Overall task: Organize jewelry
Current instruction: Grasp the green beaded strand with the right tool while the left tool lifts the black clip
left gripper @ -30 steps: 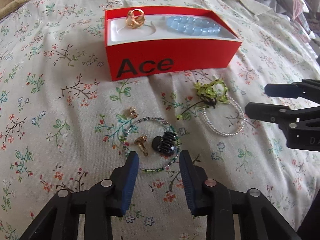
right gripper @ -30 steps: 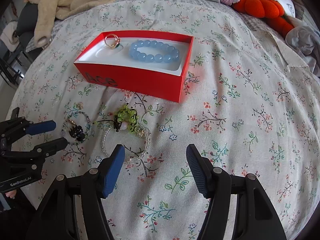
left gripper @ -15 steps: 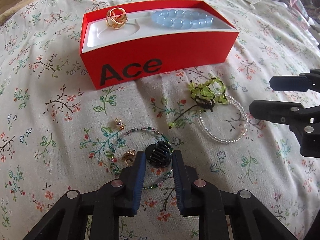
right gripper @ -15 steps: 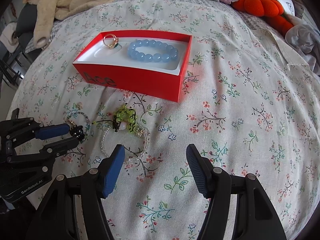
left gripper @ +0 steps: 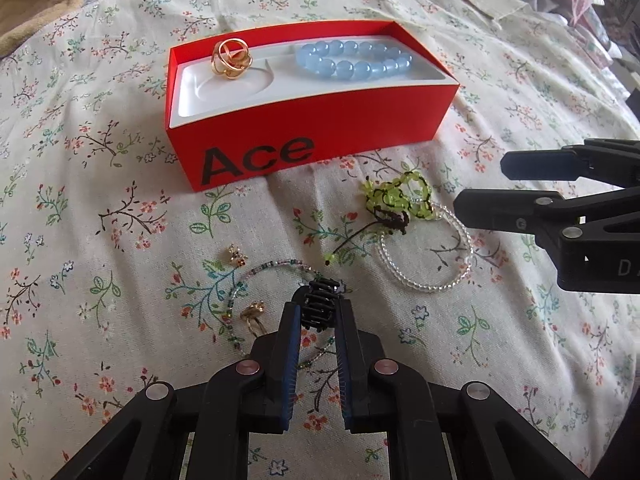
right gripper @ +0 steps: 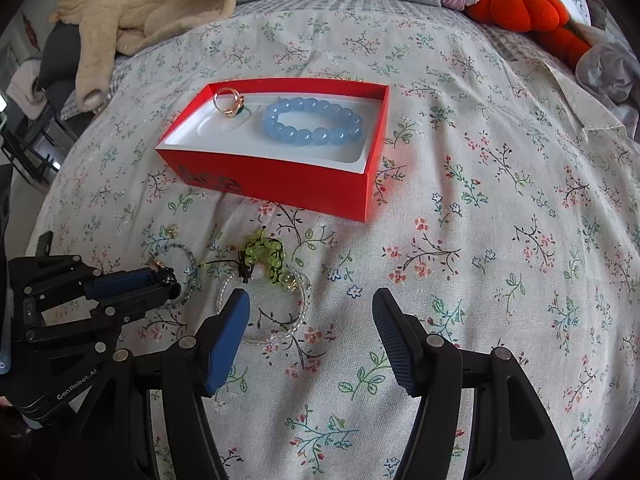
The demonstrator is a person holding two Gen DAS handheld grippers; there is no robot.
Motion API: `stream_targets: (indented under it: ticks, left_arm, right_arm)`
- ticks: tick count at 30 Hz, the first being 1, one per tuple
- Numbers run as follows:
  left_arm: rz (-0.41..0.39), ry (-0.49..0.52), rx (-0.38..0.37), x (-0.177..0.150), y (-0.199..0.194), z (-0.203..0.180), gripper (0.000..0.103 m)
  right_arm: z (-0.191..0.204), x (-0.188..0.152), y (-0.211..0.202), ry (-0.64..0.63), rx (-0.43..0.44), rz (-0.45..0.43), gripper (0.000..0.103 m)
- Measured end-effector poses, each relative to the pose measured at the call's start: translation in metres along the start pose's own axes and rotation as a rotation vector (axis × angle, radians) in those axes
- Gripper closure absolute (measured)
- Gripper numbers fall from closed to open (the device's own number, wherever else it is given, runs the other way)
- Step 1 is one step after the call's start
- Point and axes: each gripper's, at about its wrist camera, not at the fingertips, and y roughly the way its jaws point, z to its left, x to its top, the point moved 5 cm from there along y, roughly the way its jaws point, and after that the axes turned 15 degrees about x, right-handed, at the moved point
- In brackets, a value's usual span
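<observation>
"Ace" is printed in large black letters on the front wall of the red box [left gripper: 280, 148]. "GenRobot.AI" is read in white on the body of the left tongs [right gripper: 172, 285], seen from the right wrist.

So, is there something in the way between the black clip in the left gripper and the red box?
Nothing visible blocks it. The left gripper is shut on the black clip, and only bare bedspread lies between it and the red box. The green beaded piece sits off to the right.
</observation>
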Motion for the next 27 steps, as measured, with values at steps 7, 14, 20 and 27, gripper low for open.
stream_targets:
  ticks: [7, 14, 20, 27]
  left_arm:
    - [-0.006, -0.025, 0.007, -0.001, -0.005, 0.010, 0.091]
    - [-0.010, -0.035, 0.012, -0.002, -0.007, 0.014, 0.091]
    - [-0.010, -0.044, 0.018, -0.002, -0.007, 0.016, 0.091]
    - [-0.014, -0.059, 0.024, 0.000, -0.008, 0.018, 0.091]
  right_arm:
    - [0.007, 0.010, 0.010, 0.003, 0.045, 0.002, 0.046]
    - [0.011, 0.018, 0.023, 0.002, 0.059, 0.022, 0.068]
    - [0.010, 0.019, 0.034, 0.008, 0.063, 0.050, 0.081]
    - [0.012, 0.020, 0.032, -0.003, 0.067, 0.046, 0.095]
